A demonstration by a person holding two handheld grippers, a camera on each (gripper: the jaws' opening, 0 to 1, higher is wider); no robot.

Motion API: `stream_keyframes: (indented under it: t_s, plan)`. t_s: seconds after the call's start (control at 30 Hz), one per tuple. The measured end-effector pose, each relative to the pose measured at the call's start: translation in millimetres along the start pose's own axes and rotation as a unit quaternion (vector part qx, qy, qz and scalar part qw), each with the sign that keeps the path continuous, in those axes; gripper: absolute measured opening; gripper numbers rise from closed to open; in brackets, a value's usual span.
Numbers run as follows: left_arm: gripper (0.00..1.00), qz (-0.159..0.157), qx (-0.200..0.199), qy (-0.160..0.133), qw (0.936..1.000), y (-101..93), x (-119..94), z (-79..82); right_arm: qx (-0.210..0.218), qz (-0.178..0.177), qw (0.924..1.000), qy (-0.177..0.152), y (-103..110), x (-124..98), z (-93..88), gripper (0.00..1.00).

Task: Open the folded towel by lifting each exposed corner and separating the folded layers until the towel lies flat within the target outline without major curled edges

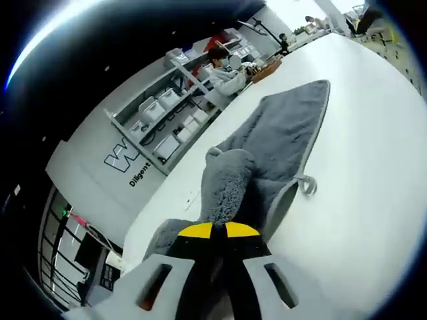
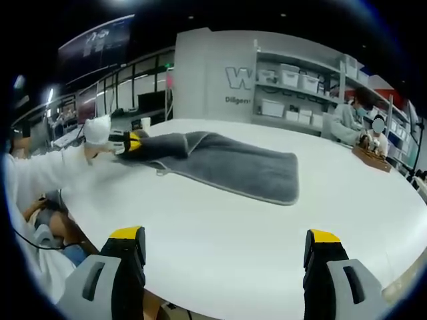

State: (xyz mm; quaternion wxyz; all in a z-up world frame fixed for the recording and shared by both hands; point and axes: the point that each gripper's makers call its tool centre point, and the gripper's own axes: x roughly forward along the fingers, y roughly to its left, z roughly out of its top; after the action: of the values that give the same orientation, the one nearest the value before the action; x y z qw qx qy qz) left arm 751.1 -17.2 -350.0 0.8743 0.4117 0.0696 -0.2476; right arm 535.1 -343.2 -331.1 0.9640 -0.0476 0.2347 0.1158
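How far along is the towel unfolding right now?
Partly done: most of the grey towel lies spread on the white table. In hand: the left tongs are shut on a bunched end of it, lifted. Left: flattening that end. The right tongs hang open, away from the towel.

The towel is grey and fluffy with a lighter stitched hem, lying on the white counter as a long strip. Its far part lies flat, corners rounded. The near end is bunched and lifted off the counter into a rumpled fold. A small hanging loop sticks out from the hem beside the raised part.
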Motion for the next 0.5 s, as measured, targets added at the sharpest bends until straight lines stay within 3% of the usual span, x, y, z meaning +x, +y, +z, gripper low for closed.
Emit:
stream_keyframes:
  t_s: [0.17,0.5]
  plan:
    - [0.04,-0.016,0.017,0.007,0.9997,-20.0,-4,-4.4,-0.002,0.001,1.0000,0.000,1,0,0.3,0.99]
    - [0.04,-0.056,-0.002,0.013,0.9983,-47.7,-6,-6.4,-0.004,0.002,1.0000,0.003,3,1,-0.8,0.99]
